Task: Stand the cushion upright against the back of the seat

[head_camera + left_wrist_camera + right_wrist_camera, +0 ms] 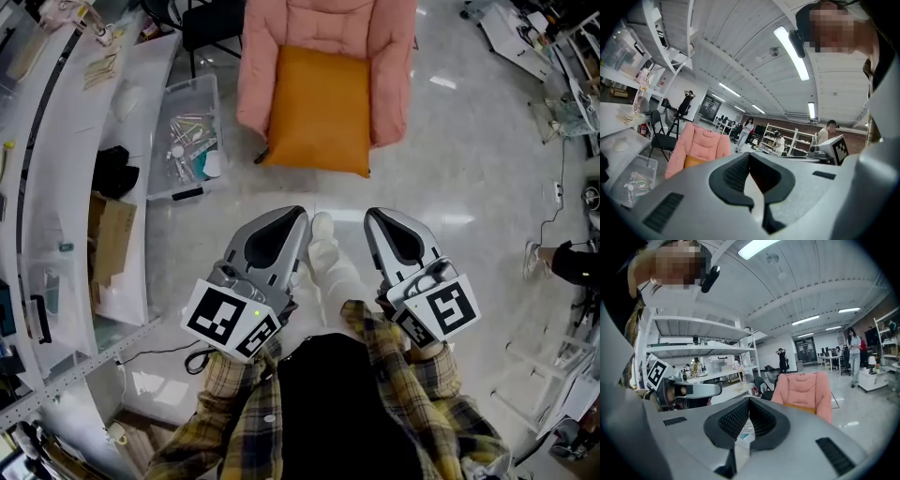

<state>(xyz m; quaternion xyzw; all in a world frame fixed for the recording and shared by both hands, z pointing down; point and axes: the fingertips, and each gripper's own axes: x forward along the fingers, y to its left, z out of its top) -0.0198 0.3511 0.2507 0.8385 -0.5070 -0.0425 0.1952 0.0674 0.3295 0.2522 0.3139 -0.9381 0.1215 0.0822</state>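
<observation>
Head view: my left gripper and right gripper are both pressed together and empty. The orange cushion lies flat on the pink seat, well ahead of them across bare floor.

Left gripper view: jaws together. The cushion is ahead-left, with a plastic bin flanking the seat.

Right gripper view: jaws together, cushion ahead-right.

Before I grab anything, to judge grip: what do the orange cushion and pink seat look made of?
Orange cushion: likely matte woven fabric over soft filling; no shine, rounded edges. Pink seat: seemingly soft padded textile, matte; puffy stitched panels. Exact fibre unclear.
</observation>
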